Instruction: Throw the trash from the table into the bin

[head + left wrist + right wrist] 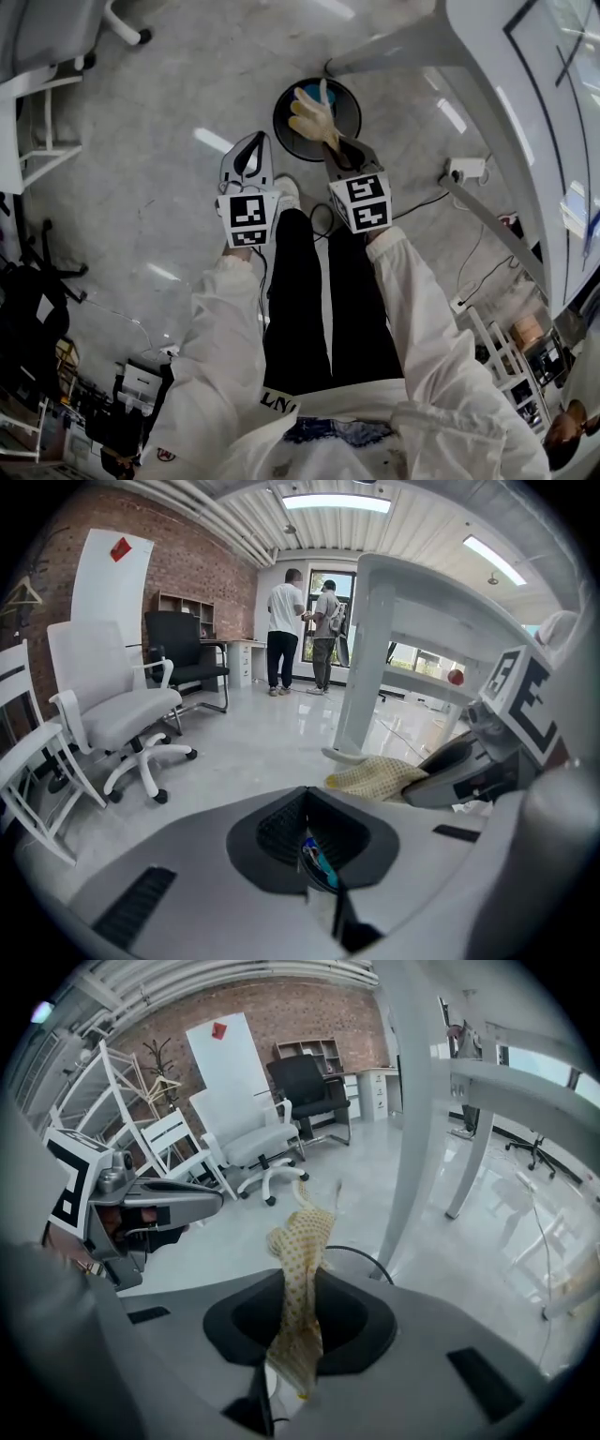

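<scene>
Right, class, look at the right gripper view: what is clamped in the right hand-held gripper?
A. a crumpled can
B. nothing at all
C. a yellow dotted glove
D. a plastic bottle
C: the right hand-held gripper is shut on a yellow dotted glove, which shows above the bin in the head view.

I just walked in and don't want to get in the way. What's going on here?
A person in a white coat stands over a round black bin on the floor, with a tool in each hand. The right tool is shut on a yellow dotted glove, which sticks out over the bin's opening and has not yet been dropped. The left tool is beside it, pinching a thin blue scrap.
</scene>
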Motion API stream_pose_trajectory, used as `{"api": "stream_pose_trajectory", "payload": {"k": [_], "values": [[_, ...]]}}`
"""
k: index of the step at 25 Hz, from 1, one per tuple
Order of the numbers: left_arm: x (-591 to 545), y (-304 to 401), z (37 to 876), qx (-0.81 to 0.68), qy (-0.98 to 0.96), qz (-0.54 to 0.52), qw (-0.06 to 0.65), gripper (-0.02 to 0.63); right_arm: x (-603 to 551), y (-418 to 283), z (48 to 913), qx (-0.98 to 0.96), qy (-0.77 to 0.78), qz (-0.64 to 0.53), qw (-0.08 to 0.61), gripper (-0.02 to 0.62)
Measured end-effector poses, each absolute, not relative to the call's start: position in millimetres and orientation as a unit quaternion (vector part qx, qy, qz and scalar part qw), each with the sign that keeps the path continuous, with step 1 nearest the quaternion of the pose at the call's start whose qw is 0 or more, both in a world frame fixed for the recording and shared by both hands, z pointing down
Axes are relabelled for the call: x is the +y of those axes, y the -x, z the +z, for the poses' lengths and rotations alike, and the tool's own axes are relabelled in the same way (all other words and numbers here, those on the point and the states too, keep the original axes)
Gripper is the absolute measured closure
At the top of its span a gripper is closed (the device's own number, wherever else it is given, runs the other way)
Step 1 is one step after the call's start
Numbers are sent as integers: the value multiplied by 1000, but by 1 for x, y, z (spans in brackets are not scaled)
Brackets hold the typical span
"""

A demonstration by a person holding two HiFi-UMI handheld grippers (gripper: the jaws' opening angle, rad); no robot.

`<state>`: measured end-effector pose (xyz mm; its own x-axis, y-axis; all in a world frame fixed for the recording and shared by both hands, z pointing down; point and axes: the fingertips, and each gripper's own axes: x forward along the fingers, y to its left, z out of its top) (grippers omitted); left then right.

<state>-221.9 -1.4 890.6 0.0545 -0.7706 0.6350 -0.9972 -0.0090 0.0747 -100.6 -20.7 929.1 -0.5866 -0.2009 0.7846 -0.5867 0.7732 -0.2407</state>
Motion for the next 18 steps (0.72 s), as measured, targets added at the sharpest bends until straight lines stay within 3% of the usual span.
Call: {"api": "stream_pose_trajectory", "payload": {"k": [18], "values": [[8, 234, 983, -655, -664, 220, 286, 598, -13, 108, 1067, -817, -196, 267, 472, 518]]}}
